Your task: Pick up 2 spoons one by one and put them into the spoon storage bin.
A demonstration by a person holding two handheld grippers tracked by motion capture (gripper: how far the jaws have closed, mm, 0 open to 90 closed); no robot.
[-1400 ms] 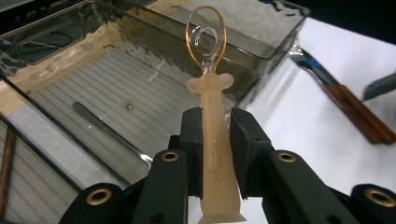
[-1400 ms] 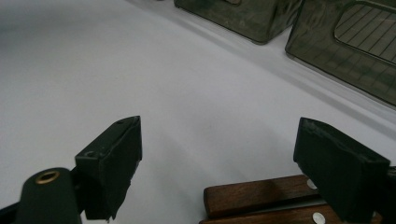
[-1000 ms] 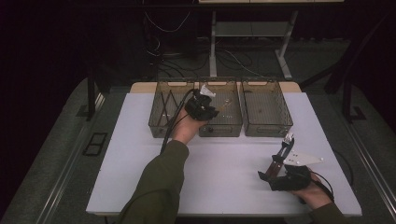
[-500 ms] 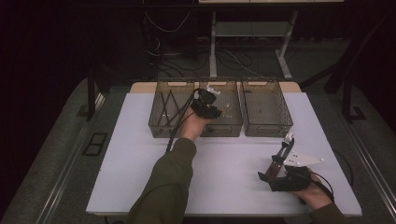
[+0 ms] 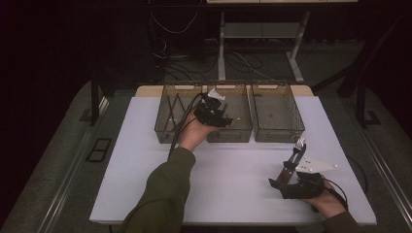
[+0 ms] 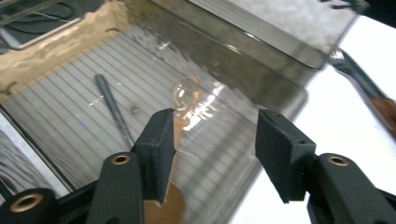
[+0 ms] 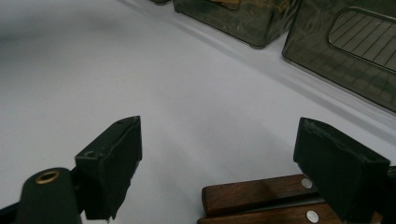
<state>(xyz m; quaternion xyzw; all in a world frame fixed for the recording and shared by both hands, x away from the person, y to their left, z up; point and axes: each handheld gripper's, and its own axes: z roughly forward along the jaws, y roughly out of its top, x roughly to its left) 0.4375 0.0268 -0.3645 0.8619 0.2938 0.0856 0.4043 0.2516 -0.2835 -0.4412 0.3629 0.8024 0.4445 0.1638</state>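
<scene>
My left gripper (image 5: 224, 119) (image 6: 215, 122) hovers over the middle clear bin (image 5: 243, 130). Its jaws have just been opening and stand apart. A copper-coloured spoon (image 6: 186, 92) hangs between them into the bin, lying against the left pad (image 6: 161, 140); the right pad is clear of it. At the table's near right my right gripper (image 5: 284, 178) (image 7: 217, 140) rests low on the white tabletop (image 5: 145, 184), jaws wide apart. A wooden-handled utensil (image 7: 254, 193) (image 5: 297, 150) lies between them, close to the right jaw and away from the left.
Three clear grey bins stand in a row at the back: left bin (image 5: 167, 119), the middle one, right bin (image 5: 278, 116). A dark slim utensil (image 6: 112, 109) lies on the middle bin's ribbed floor. My left gripper's cable crosses the left bin.
The left gripper's jaws have spread apart above the middle bin, and the hand has shifted only slightly. The right hand and its gripper have kept still.
</scene>
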